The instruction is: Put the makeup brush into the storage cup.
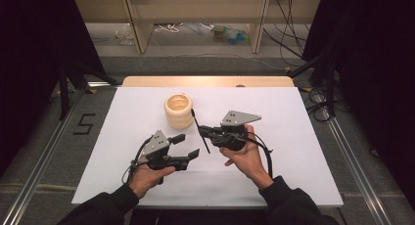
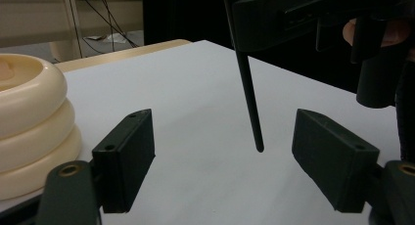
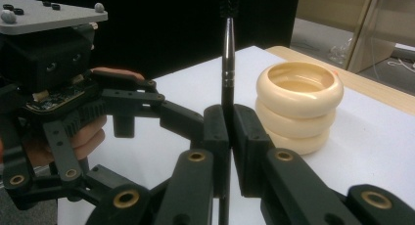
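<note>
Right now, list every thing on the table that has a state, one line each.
Left claw: open, nothing between its pads, low over the table.
Right claw: shut on the black brush.
Black brush: clamped at mid-handle, bristle end toward the holder, other tip clear of the table.
Cream ringed holder: upright, open-topped, untouched.
White table: bare around both claws.

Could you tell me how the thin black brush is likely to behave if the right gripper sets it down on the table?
The brush looks slender, stiff and probably light. Its round handle, clamped in the right gripper, would likely roll on the smooth table.
</note>
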Demonstrator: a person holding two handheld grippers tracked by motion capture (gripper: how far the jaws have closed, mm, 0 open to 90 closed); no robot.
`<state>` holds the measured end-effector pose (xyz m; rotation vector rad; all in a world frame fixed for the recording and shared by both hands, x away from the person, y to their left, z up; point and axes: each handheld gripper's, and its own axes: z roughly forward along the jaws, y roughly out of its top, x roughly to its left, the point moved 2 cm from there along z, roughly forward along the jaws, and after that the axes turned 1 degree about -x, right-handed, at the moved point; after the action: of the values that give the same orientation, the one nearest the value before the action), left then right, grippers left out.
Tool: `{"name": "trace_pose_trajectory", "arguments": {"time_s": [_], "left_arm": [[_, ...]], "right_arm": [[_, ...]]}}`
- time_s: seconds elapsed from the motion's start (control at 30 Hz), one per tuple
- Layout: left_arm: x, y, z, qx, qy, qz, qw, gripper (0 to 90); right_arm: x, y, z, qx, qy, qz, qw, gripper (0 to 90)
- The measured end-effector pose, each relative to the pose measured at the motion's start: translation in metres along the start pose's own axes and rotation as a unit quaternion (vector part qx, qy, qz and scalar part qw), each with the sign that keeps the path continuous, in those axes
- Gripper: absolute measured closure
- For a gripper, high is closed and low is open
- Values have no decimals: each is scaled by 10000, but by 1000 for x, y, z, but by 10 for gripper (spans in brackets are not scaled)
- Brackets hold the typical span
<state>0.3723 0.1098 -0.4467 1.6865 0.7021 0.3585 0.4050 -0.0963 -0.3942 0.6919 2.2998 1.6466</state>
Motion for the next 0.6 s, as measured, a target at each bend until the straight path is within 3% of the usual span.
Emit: {"name": "trace_pose_trajectory", "arguments": {"time_s": [0.47, 0.57, 0.6], "left_arm": [[-1, 1, 3, -68, -149, -75, 9998, 398], [-1, 0, 4, -69, -194, -109, 9997, 433], [-2, 0, 4, -67, -195, -137, 9997, 452]], "right_arm": [[9, -2, 6, 29, 132, -52, 9999, 858], [11, -2, 8, -74, 169, -108, 9998, 857], [12, -2, 7, 18, 176, -77, 9998, 858]]}}
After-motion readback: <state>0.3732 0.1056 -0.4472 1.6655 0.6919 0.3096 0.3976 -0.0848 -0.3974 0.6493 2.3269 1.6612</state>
